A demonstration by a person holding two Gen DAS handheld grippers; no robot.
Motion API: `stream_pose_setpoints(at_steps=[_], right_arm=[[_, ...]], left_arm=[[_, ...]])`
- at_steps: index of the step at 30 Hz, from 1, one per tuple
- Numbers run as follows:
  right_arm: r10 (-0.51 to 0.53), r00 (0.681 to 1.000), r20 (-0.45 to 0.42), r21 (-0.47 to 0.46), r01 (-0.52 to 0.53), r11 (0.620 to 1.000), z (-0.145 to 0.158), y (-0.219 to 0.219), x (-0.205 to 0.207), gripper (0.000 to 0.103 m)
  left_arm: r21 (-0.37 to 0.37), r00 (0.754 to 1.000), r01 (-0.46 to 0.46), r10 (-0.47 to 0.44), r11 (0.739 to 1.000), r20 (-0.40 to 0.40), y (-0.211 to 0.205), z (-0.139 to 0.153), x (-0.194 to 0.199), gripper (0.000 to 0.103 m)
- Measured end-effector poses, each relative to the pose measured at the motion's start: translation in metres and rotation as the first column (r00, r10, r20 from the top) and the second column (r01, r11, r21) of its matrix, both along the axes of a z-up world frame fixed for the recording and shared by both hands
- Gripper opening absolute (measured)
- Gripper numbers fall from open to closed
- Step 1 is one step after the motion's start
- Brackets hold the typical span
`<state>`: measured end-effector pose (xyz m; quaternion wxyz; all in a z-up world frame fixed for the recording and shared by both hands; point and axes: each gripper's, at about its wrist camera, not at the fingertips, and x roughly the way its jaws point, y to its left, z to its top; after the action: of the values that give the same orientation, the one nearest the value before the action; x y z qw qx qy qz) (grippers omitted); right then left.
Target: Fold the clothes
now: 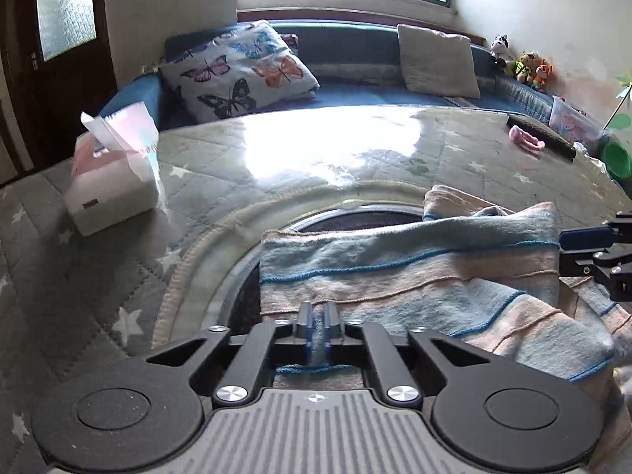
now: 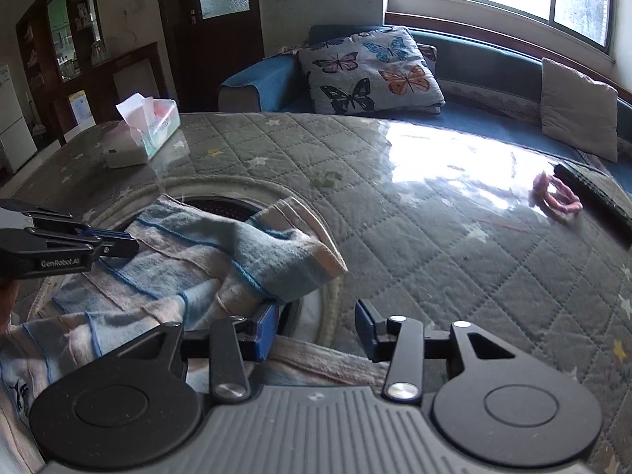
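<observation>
**A:** Left tool (image 1: 316, 322) fully closed, pads pinching the near hem of the striped towel (image 1: 414, 276); blue edge stitching shows right behind the fingers.

**B:** Right tool (image 2: 314, 326)?

**A:** Jaws partly apart, nothing gripped. Left blue pad (image 2: 265, 326) sits against a hanging fold of the towel, right pad clear of it, another strip of cloth lying under the gap.

**B:** Towel position?

**A:** Bunched at the near side of the desk (image 2: 434, 237), draped over the round recess (image 1: 355, 217) in the quilted cover.

**B:** Clearance?

**A:** Cover bare ahead and to the right. Tissue box (image 1: 110, 181) far left, pink hair tie (image 2: 557, 197) and dark remote (image 2: 592, 193) near the far right edge, sofa (image 1: 355, 91) beyond.
</observation>
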<state>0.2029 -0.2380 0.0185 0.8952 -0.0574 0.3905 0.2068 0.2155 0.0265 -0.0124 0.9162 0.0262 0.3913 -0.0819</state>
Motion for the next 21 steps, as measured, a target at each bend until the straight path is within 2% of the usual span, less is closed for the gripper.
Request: stream_pose_setpoints(at_steps=[5,7,12,15,19,21], right_arm=[[0.087,0.996,0.03,0.021,-0.087,0.996,0.009,0.026,0.0,0.044],[0.137,0.99,0.043,0.028,-0.138,0.99,0.011,0.042,-0.001,0.049],[0.245,0.968,0.061,0.061,-0.248,0.967,0.015,0.062,-0.005,0.05],[0.254,0.964,0.083,0.087,-0.261,0.961,0.023,0.057,-0.005,0.05],[0.19,0.979,0.074,0.118,-0.197,0.973,0.028,0.047,0.012,0.05],[0.145,0.988,0.049,0.091,-0.149,0.985,0.023,0.049,0.025,0.05]], left_arm=[[0.047,0.996,-0.048,0.045,0.998,0.071,0.011,0.018,-0.013,0.0],[0.053,0.992,-0.091,0.086,0.994,0.089,0.02,0.024,-0.018,0.0],[0.083,0.973,-0.218,0.209,0.973,0.096,0.05,0.034,-0.038,0.0],[0.092,0.961,-0.273,0.266,0.958,0.079,0.071,0.035,-0.055,0.0],[0.08,0.949,-0.314,0.31,0.946,0.052,0.093,0.033,-0.072,0.0],[0.073,0.947,-0.32,0.317,0.945,0.047,0.097,0.032,-0.077,0.0]])
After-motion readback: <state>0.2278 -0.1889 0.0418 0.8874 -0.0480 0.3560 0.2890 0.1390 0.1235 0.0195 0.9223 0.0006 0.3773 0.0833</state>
